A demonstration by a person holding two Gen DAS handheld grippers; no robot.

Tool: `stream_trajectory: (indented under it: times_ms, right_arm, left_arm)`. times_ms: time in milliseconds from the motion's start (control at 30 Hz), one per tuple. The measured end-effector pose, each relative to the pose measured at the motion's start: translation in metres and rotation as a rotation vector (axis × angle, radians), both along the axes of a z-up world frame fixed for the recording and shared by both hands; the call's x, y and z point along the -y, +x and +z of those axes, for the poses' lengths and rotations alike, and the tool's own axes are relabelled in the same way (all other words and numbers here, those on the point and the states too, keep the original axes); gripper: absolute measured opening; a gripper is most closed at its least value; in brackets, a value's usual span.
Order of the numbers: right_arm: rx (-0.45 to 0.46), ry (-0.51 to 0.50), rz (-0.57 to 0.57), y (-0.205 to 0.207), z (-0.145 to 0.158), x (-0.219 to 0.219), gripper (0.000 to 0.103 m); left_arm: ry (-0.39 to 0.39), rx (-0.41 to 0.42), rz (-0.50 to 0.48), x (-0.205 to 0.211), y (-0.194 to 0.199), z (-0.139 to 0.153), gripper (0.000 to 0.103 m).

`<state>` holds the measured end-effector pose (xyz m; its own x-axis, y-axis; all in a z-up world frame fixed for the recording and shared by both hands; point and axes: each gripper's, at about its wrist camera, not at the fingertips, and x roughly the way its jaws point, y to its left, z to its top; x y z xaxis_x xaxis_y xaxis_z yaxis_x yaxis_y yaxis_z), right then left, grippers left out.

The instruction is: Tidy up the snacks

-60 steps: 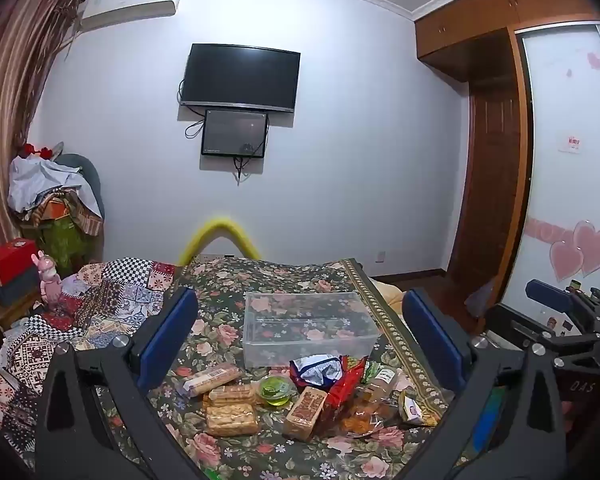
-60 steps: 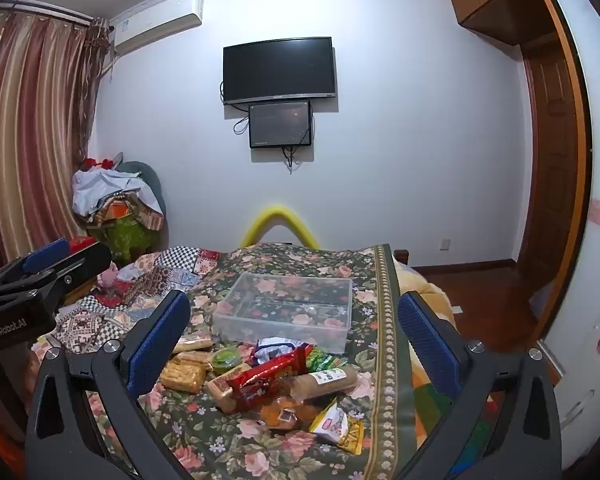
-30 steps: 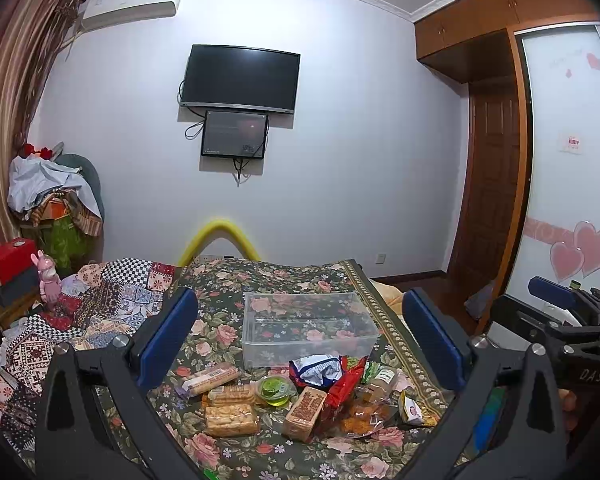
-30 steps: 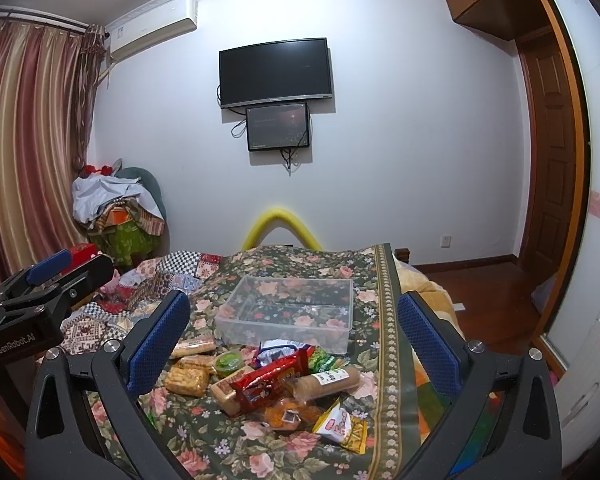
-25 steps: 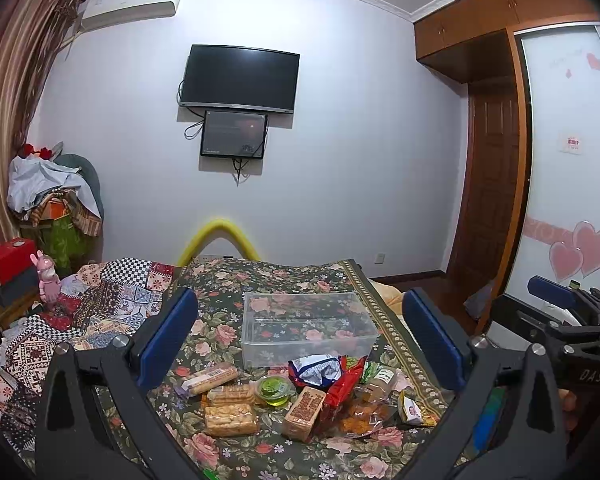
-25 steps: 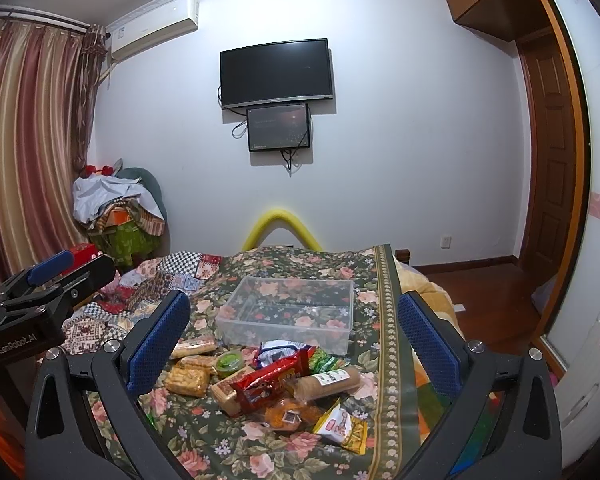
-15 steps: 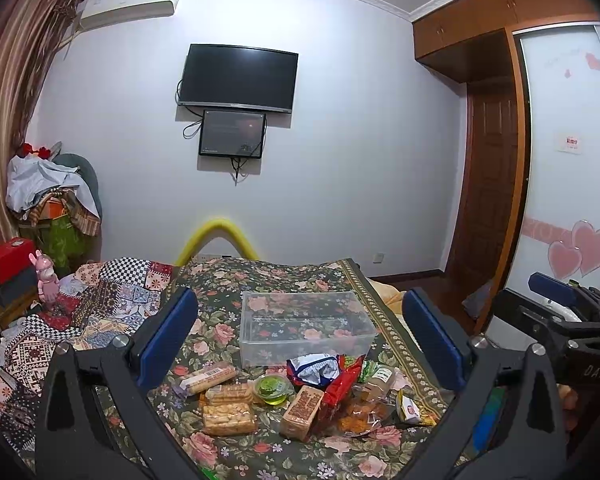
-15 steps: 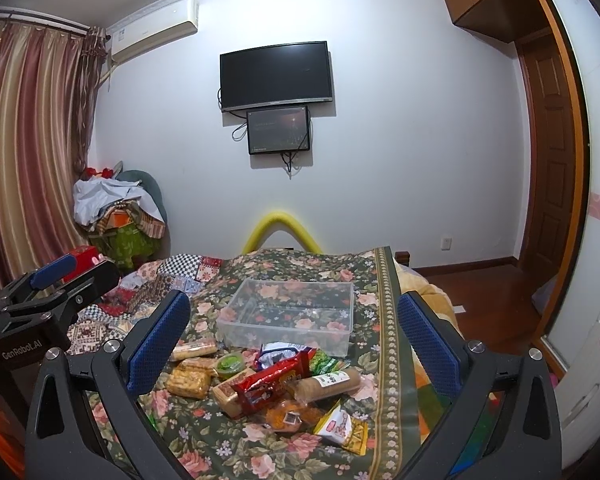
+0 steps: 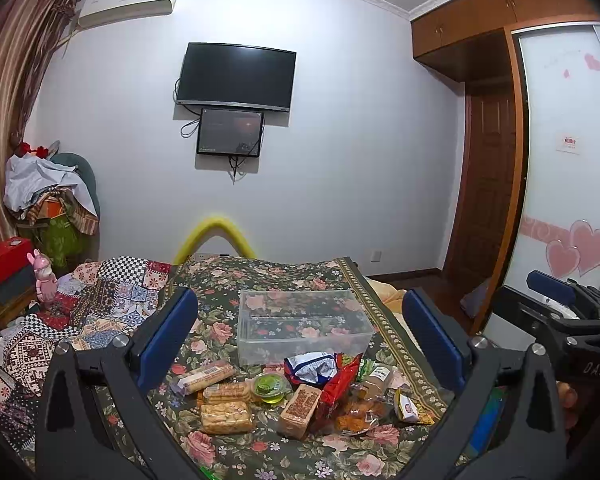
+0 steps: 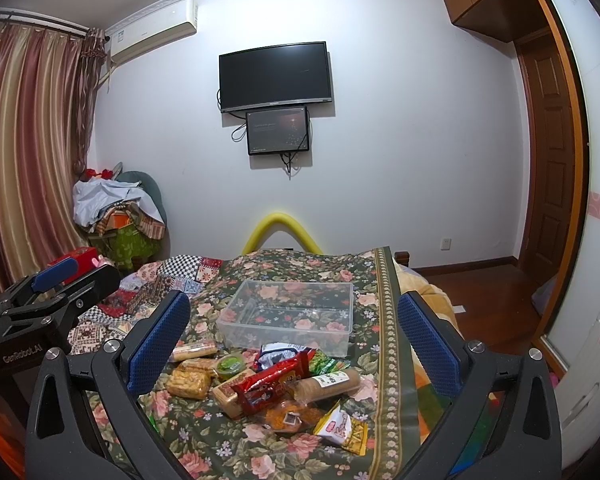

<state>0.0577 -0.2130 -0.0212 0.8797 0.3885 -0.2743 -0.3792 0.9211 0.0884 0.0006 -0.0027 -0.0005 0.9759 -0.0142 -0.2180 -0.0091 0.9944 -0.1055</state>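
A clear plastic box (image 9: 302, 326) stands empty on the floral bed cover (image 9: 220, 280); it also shows in the right wrist view (image 10: 290, 318). In front of it lies a pile of snacks: biscuit packs (image 9: 225, 416), a green jelly cup (image 9: 270, 386), a red bag (image 9: 338, 384), a brown bar (image 9: 300, 404). In the right wrist view the red bag (image 10: 274, 380), a biscuit roll (image 10: 326, 382) and a yellow packet (image 10: 346, 426) show. My left gripper (image 9: 300, 332) is open and empty, held above the pile. My right gripper (image 10: 294, 328) is open and empty too.
A patchwork quilt (image 9: 80, 312) covers the bed's left side. A yellow foam arch (image 9: 214, 234) stands at the bed's far end. A clothes heap (image 9: 48, 200) is at the left wall, a wooden door (image 9: 488, 184) at the right. The right gripper's body (image 9: 560, 320) shows at the right edge.
Both grippers have drifted only slightly; the view shifted a little. Both stay open and nothing on the bed has moved.
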Motion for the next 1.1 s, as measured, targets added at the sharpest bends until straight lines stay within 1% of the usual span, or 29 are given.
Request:
stream_trajectory:
  times_ms: [433,700,833,967,1100]
  right_arm:
    - [-0.005,0.002,-0.002,0.002,-0.001,0.003,0.103]
    - [-0.013,0.004,0.002,0.004,-0.004,0.004,0.103]
    - [-0.029,0.002,-0.003,0.007,-0.009,0.002,0.103]
    - [-0.064,-0.003,-0.007,0.014,-0.019,0.002,0.103]
    - [-0.110,-0.026,-0.021,0.025,-0.034,0.004,0.103]
  left_arm:
    - [0.009,0.000,0.000,0.001,-0.001,-0.001,0.103]
    - [0.016,-0.009,0.001,0.001,0.001,-0.006,0.103]
    - [0.022,-0.027,0.004,0.000,0.007,-0.012,0.103]
    - [0.020,-0.057,-0.004,-0.005,0.013,-0.020,0.103]
    - [0.028,-0.110,0.005,-0.013,0.023,-0.036,0.102]
